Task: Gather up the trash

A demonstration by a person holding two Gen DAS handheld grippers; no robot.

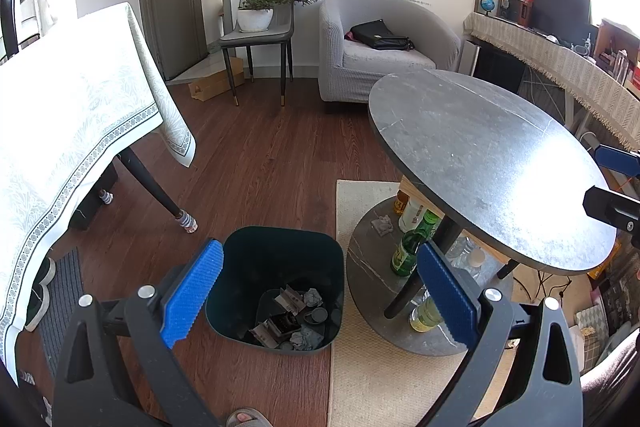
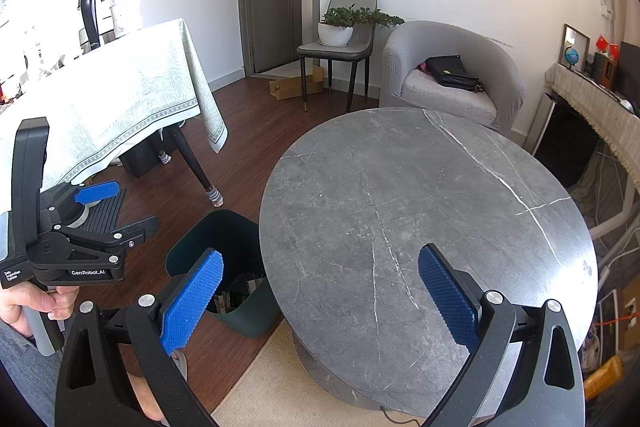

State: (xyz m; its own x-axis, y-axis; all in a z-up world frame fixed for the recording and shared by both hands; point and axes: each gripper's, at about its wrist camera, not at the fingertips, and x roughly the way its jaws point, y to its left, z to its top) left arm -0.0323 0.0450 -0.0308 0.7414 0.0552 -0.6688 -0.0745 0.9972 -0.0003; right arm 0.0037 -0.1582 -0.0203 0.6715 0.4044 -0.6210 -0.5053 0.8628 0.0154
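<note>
The left gripper (image 1: pixel 320 291) is hanging directly above the dark green trash bin (image 1: pixel 276 247), its blue ribbed pads (image 1: pixel 192 295) spread wide apart and gripping nothing. The bin is standing on the wood floor (image 1: pixel 260 155), just beside the edge of a beige rug (image 1: pixel 360 379). Inside it, crumpled grey paper balls (image 1: pixel 313 297), flattened printed cartons (image 1: pixel 276 327) and a couple of round dark lids (image 1: pixel 319 315) are lying at the bottom.

To the right of the bin, a round grey marble coffee table (image 1: pixel 480 155) is sitting on the rug, its top bare. On its lower shelf (image 1: pixel 368 267), a green glass bottle (image 1: pixel 408 247) is standing among other bottles, and a small crumpled grey wad (image 1: pixel 382 225) is lying near the shelf's far edge.

The right gripper (image 2: pixel 320 291) is hovering over the near edge of the tabletop, its pads (image 2: pixel 448 299) also wide open and empty. In the right wrist view, a hand (image 2: pixel 36 303) is holding the left gripper's handle at the left, above the bin's near side. A dining table draped in a pale patterned tablecloth (image 1: pixel 72 115) is standing well to the left.
</note>
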